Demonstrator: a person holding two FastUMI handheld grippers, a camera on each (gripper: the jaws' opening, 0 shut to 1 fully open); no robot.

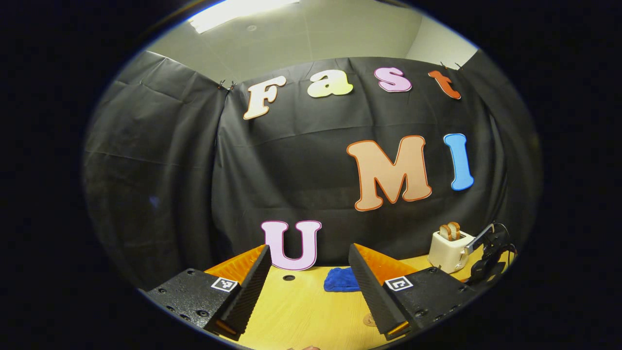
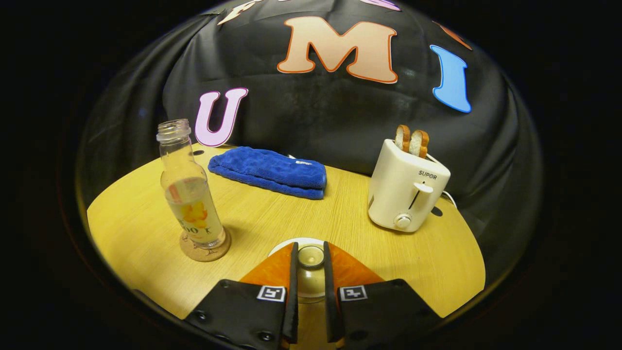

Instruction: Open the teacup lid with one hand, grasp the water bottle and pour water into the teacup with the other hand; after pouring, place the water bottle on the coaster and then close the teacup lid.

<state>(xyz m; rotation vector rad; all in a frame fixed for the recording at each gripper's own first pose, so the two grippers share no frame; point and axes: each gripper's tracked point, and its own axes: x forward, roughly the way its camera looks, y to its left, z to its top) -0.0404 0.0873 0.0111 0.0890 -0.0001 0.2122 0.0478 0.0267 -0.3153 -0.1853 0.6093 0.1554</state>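
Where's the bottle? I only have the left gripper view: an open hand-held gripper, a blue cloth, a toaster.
Observer: In the right gripper view, the water bottle stands upright on the coaster, left of the blue cloth.
Operator: Capped?
Observer: No cap. The mouth is open and the bottle is partly full.
Operator: What's the right side doing?
Observer: The right hand-held gripper has both fingers pressed on the knob of the teacup lid. I can't tell whether the lid is seated.
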